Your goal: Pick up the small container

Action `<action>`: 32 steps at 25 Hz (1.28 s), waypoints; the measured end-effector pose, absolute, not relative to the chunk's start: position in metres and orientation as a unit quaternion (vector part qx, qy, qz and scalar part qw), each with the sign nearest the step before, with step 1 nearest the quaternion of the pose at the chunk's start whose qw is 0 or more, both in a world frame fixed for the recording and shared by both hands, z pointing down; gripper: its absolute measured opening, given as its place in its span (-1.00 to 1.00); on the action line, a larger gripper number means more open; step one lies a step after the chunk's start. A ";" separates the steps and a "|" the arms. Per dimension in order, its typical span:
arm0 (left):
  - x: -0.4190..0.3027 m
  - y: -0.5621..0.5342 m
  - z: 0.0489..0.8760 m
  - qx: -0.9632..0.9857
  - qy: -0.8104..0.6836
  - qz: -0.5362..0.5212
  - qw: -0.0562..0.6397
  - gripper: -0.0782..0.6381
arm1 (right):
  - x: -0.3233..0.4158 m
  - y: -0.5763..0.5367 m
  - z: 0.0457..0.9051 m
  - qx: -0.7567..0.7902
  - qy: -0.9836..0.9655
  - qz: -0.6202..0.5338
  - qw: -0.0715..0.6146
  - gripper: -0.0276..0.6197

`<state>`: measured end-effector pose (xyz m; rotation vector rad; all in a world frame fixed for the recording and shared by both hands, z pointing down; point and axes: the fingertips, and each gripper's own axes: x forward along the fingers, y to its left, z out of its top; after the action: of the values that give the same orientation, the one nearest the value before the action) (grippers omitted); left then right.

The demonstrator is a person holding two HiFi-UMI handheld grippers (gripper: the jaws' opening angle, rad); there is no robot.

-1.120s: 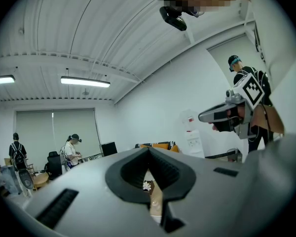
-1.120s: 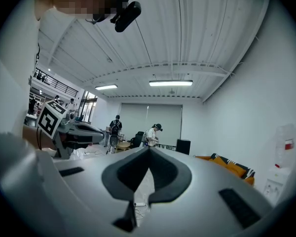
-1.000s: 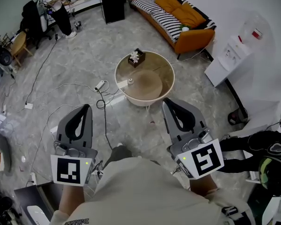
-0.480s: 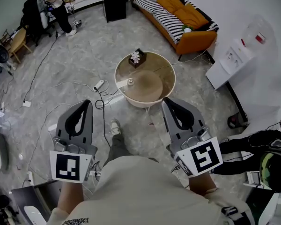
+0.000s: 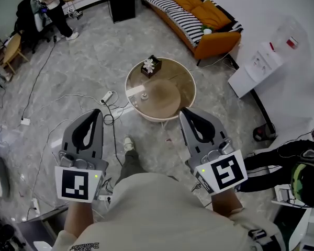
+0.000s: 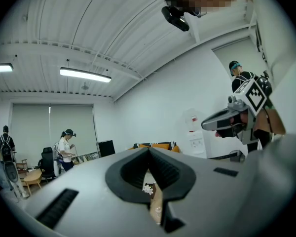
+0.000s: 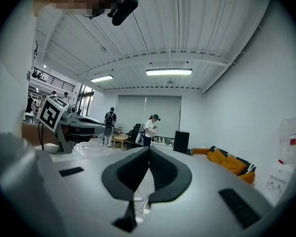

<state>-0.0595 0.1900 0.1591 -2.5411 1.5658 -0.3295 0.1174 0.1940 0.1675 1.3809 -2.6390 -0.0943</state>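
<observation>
A small white container stands on the left part of a round glass-topped table, near a dark tissue box. Both grippers hover at waist height, well short of the table. My left gripper points at the floor left of the table, jaws shut and empty. My right gripper has its tip over the table's near rim, jaws shut with nothing between them. In the left gripper view the shut jaws leave a slit showing the tissue box and table top.
Cables and a power strip lie on the floor left of the table. An orange sofa and a black cabinet stand behind it, a water dispenser at the right. One person stands far back, another is close at my right.
The person's foot has stepped forward under the grippers and the head view has swung slightly. Both grippers keep their pose, still shut.
</observation>
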 end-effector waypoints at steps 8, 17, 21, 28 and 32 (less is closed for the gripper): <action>-0.089 0.109 0.160 -0.856 0.503 -0.105 0.058 -0.77 | 0.084 0.118 0.172 0.471 -0.876 -0.019 0.099 -0.92; -0.142 -0.002 0.158 -0.863 0.491 -0.107 0.053 -0.77 | 0.032 0.009 0.171 0.482 -0.868 -0.010 0.116 -0.92; -0.165 -0.047 0.162 -0.867 0.483 -0.114 0.045 -0.77 | 0.009 -0.036 0.170 0.490 -0.863 -0.010 0.121 -0.92; -0.190 -0.101 0.180 -0.874 0.468 -0.125 0.033 -0.77 | -0.017 -0.084 0.185 0.504 -0.854 0.003 0.131 -0.92; -0.195 -0.115 0.186 -0.876 0.466 -0.120 0.024 -0.77 | -0.023 -0.098 0.192 0.505 -0.852 0.011 0.138 -0.92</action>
<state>-0.1949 -0.1154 0.1856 -2.7124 1.4424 -0.3719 -0.0230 -0.0980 0.1922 1.4606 -2.4638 0.0318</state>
